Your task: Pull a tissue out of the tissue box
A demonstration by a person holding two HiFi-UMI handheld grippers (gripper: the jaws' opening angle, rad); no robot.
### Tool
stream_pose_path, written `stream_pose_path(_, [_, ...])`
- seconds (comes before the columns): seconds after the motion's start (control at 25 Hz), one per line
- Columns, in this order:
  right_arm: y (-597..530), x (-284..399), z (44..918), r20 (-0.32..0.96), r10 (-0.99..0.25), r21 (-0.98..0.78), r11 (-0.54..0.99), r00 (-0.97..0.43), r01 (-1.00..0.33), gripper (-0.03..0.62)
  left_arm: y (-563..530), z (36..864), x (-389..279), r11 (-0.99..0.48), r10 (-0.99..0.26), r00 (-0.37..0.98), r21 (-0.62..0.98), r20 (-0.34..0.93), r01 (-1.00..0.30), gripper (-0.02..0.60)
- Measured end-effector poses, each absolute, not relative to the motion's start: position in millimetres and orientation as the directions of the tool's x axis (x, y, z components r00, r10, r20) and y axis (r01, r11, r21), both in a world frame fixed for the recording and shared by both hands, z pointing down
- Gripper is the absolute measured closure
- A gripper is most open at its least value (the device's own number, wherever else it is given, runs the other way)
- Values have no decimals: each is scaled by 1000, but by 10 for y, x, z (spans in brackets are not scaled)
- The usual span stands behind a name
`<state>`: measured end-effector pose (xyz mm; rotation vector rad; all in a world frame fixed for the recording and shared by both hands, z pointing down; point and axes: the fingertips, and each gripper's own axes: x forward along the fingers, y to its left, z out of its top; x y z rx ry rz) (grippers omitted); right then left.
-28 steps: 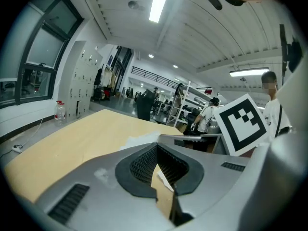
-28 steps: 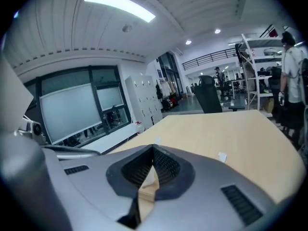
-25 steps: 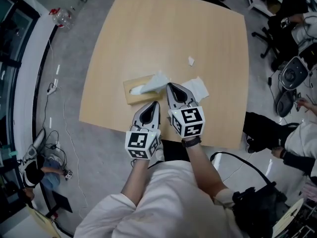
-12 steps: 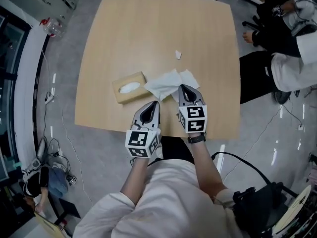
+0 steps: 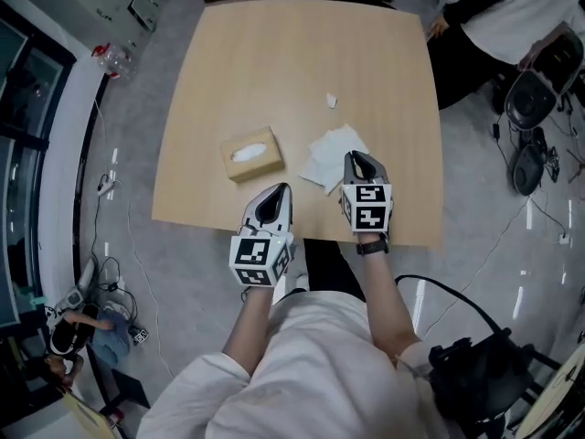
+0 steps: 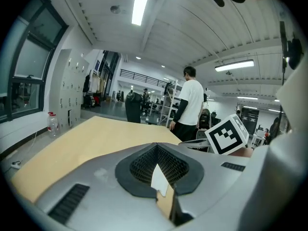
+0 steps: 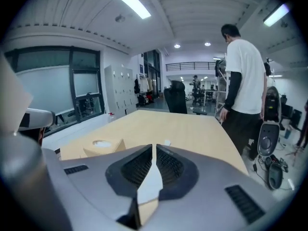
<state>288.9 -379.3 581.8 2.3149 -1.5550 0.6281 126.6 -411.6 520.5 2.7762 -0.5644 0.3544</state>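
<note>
The tan tissue box (image 5: pixel 251 154) sits on the wooden table (image 5: pixel 274 62), left of centre, with white tissue showing in its slot. It also shows in the right gripper view as the box (image 7: pixel 103 148). A pulled-out white tissue (image 5: pixel 331 156) lies crumpled on the table to the box's right. My right gripper (image 5: pixel 361 158) rests at that tissue's right edge; a white strip of tissue sits between its jaws (image 7: pixel 154 150), which are just starting to open. My left gripper (image 5: pixel 277 190) hovers near the table's front edge, below the box, shut and empty (image 6: pixel 157 146).
A small white paper scrap (image 5: pixel 331 101) lies farther back on the table. A person in a white shirt (image 5: pixel 512 16) stands by the far right corner, with office chairs (image 5: pixel 535 99) beside. A plastic bottle (image 5: pixel 114 58) lies on the floor to the left.
The tissue has come out of the box and moved right with my right gripper, down onto the table. My left gripper has drawn back from the box toward the front edge.
</note>
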Motion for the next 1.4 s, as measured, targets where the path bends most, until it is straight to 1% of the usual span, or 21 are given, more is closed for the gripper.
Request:
stream_pose_path(0.08, [-3756,2694,5564,450,-837,27,-336,312,-941,586,-4040,5070,1110,-883,-362,895,211,262,-419,580])
stream_pose_path(0.24, [-3637,2077,5059,366,-875,222,-249,317,-943,588,-3872,4757,681,-873,-414,889,190,197,-449,580])
stream_pose_path(0.32, [-3562,1720,4860,323,-900,259,-215,294,-942,588,-3805,4631,463,-864,-446,881,178,160,-470,580])
stream_pose_path(0.4, [-3436,1324,4715,292,-926,210,-183,240,-960,588,-3700,4522,214,-857,-469,874,174,126,-485,580])
stream_pose_path(0.52, [-3208,715,4624,274,-956,13,-108,107,-994,588,-3513,4330,-221,-840,-505,860,182,80,-510,580])
stream_pose_path(0.6, [-3113,471,4560,257,-965,-60,-68,50,-996,589,-3448,4198,-419,-830,-530,846,171,55,-531,580])
stream_pose_path(0.76, [-3057,230,4271,205,-979,-102,-8,-13,-995,589,-3389,4089,-586,-822,-552,833,152,25,-549,580])
stream_pose_path(0.84, [-3064,115,4079,172,-985,-66,7,-18,-998,589,-3385,4063,-669,-817,-561,828,154,14,-556,580])
stream_pose_path(1.0, [-3020,-1,3828,120,-993,18,-10,12,-1000,589,-3368,3950,-742,-814,-571,821,142,-17,-563,580])
stream_pose_path(1.16, [-3005,-44,3838,118,-993,59,-15,21,-998,589,-3345,3919,-735,-816,-570,821,130,-27,-563,580])
stream_pose_path(1.4, [-3008,-51,3867,123,-992,65,-10,18,-998,589,-3282,3938,-741,-818,-568,823,126,-17,-562,580])
